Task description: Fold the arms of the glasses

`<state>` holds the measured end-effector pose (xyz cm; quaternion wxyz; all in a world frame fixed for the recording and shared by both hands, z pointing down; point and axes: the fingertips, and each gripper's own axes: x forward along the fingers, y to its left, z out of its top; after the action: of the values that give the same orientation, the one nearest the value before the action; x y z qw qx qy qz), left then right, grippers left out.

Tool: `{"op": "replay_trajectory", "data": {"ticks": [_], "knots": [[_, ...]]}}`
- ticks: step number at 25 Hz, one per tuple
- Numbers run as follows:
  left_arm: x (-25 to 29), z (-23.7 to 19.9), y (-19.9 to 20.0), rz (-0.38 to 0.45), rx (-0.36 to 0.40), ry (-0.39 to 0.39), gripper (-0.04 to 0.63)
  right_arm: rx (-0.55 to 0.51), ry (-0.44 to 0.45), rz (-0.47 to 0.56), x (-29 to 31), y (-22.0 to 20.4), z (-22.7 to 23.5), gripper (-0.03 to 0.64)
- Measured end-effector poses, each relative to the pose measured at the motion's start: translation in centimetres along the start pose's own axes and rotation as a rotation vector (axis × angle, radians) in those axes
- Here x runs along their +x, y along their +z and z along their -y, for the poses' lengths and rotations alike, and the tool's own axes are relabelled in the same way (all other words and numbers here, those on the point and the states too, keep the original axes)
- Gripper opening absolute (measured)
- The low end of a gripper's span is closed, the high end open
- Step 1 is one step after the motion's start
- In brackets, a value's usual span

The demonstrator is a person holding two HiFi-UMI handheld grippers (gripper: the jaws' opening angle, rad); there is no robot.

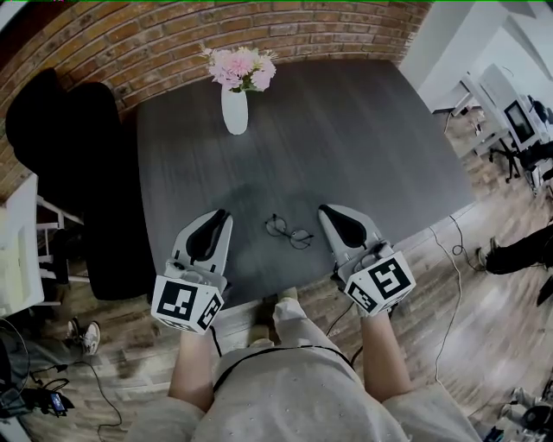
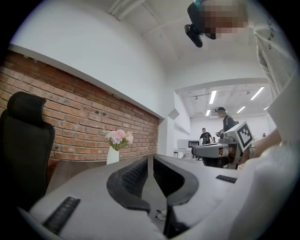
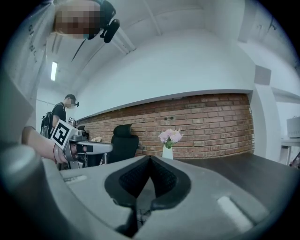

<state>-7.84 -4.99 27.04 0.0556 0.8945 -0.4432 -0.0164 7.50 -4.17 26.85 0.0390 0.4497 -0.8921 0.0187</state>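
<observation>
While the glasses (image 1: 289,231) lie close to the near edge of the desk (image 1: 363,138), your left gripper (image 1: 222,214) and right gripper (image 1: 325,210) flank them, both closed and empty. Risk: if you push one arm without pinning the frame, the light glasses could skid toward that edge. Arm position unreadable.

open-plan office, brick wall (image 1: 259,26), black office chair (image 1: 60,147), dark desk (image 1: 346,147), ceiling strip lights (image 2: 212,97), monitor (image 2: 193,144) beyond

Wore a pale beige top (image 1: 294,393), with grey, black-padded left gripper (image 1: 222,215) at seven o'clock and right gripper (image 1: 325,211) at five.
</observation>
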Motion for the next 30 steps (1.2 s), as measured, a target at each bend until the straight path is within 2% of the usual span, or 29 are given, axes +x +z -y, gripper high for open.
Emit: {"op": "replay_trajectory", "data": {"ticks": [17, 30], "knots": [[-2.3, -2.6, 3.2, 0.075, 0.005, 0.073, 0.034, 0.02, 0.001, 0.064, 0.9, 3.0, -1.1, -0.003], [-2.1, -4.0, 2.7, 0.092, -0.003, 0.094, 0.034, 0.01, 0.023, 0.051, 2.1, 2.8, -0.6, -0.003]]}}
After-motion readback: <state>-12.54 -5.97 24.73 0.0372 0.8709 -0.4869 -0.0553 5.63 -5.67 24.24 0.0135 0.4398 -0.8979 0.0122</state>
